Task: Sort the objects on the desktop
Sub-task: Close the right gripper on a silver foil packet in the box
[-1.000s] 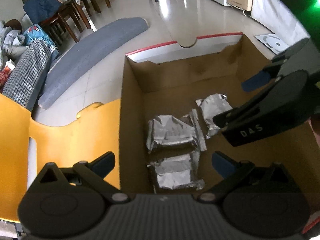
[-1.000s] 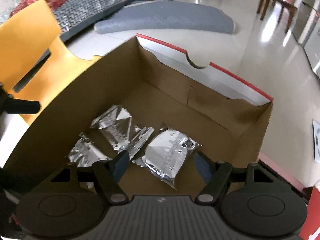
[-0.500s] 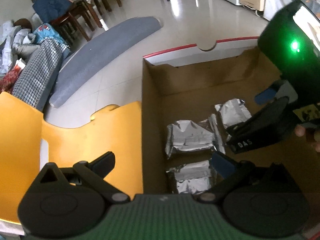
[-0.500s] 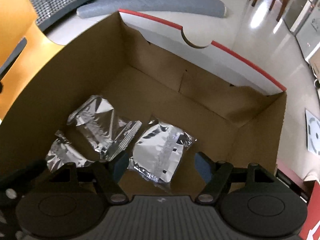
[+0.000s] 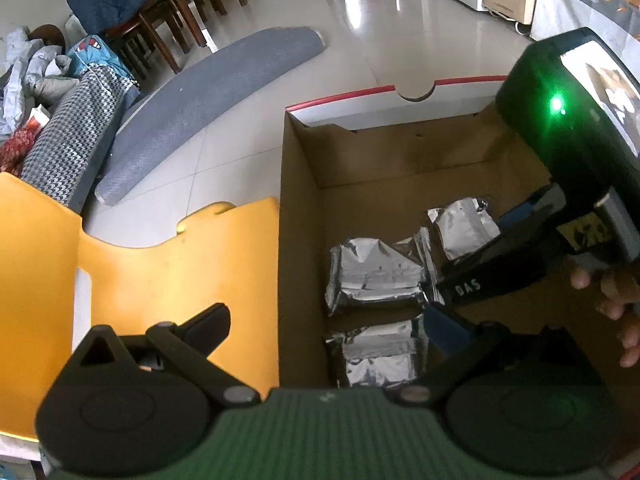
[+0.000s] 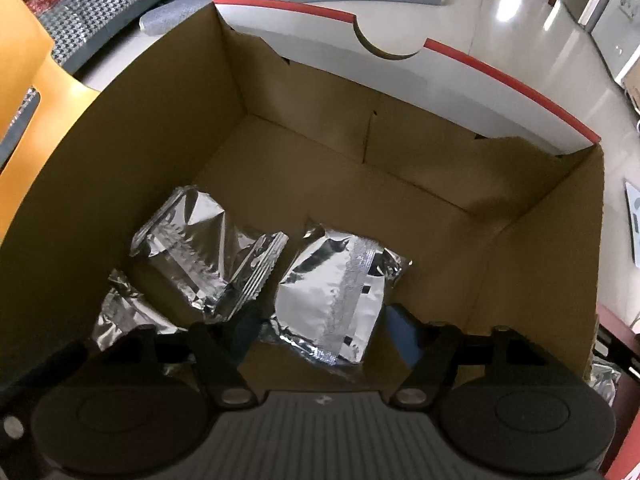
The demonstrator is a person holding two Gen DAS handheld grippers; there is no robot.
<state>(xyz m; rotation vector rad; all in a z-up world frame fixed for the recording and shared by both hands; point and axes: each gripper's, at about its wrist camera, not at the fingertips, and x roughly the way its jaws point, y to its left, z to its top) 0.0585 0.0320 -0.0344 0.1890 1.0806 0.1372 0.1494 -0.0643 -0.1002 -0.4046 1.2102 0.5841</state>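
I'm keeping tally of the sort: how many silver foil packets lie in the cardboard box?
3. One lies between the right gripper's closing jaws, one to its left, one at the near-left corner, partly hidden. Others may be hidden beneath the grippers.

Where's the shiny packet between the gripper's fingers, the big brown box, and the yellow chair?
shiny packet (image 6: 332,300), right wrist view, middle of its foil face
brown box (image 6: 304,92), right wrist view, inner back wall
yellow chair (image 5: 168,272), left wrist view, flat seat
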